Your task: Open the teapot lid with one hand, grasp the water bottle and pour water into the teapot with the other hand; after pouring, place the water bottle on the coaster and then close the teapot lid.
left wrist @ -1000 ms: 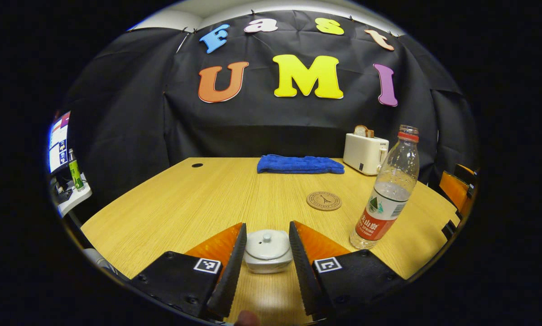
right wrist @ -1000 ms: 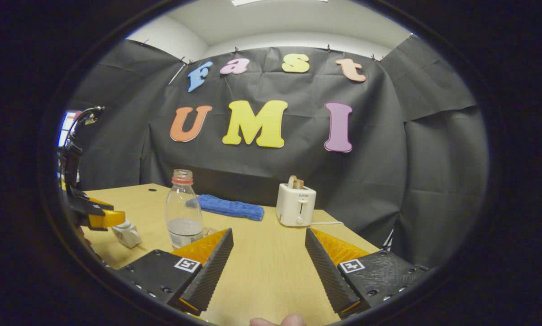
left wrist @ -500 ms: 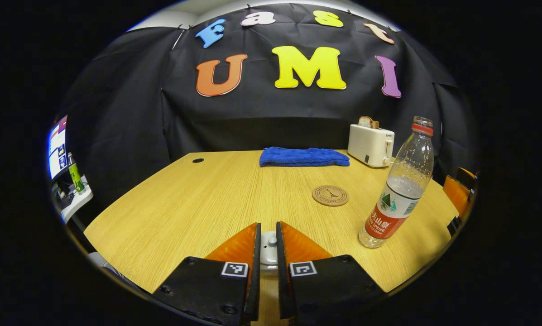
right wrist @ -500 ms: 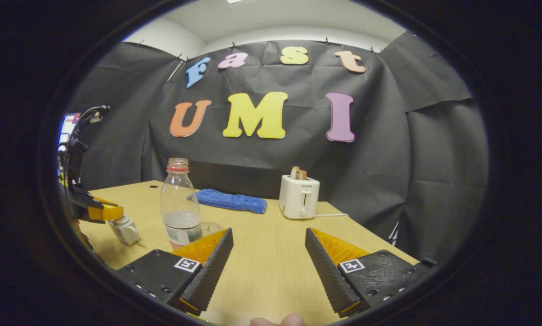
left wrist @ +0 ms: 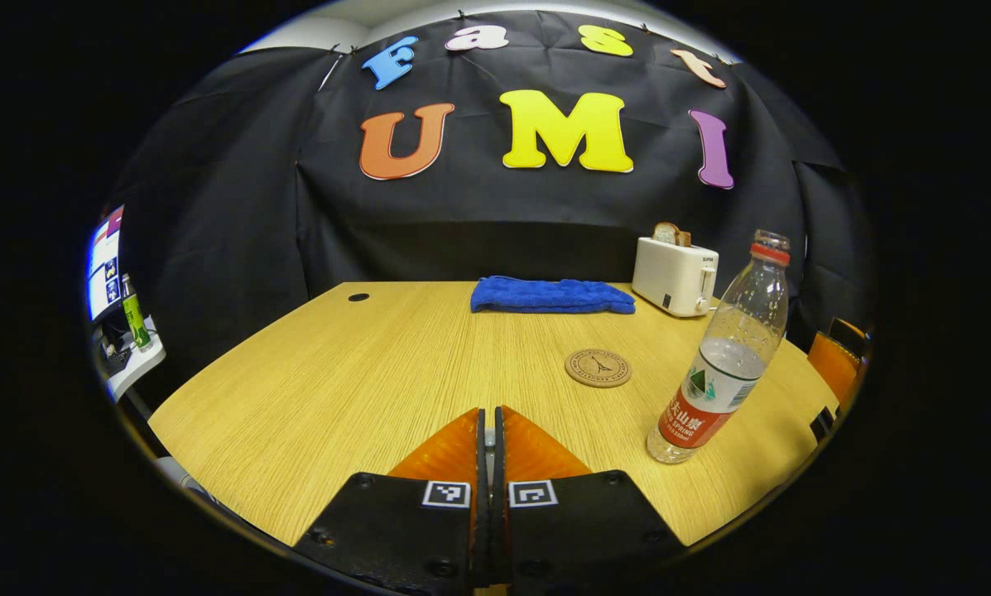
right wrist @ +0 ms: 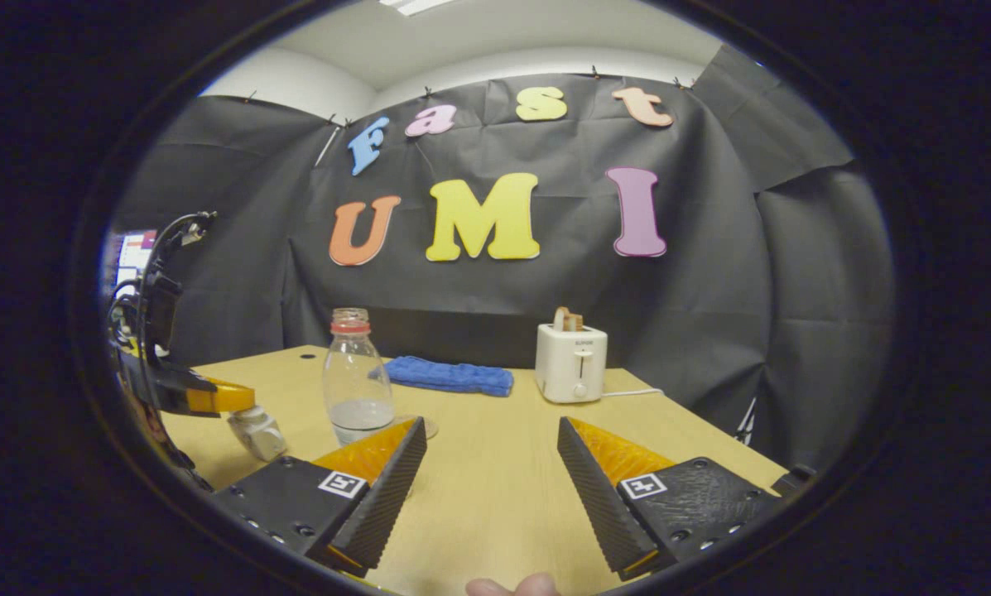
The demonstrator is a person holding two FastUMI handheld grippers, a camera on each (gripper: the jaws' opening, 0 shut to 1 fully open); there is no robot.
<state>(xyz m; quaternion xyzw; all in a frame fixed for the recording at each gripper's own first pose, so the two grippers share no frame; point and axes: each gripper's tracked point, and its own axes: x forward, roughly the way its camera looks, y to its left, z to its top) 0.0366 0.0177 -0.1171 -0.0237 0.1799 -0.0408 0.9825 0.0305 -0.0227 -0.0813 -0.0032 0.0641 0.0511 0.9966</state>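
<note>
Teapot (right wrist: 257, 432) is sitting at the table's (left wrist: 363, 372) near left, under the left gripper (left wrist: 487, 439), whose fingers are pinching together on its lid knob. Right gripper (right wrist: 491, 463) is hovering with fingers spread wide. Water bottle (left wrist: 723, 356) is standing upright near the coaster (left wrist: 598, 367).

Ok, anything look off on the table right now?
Nothing spilled. The water bottle stands upright, uncapped, beside the coaster. The teapot under the left gripper looks tilted, though that may be lens distortion.
</note>
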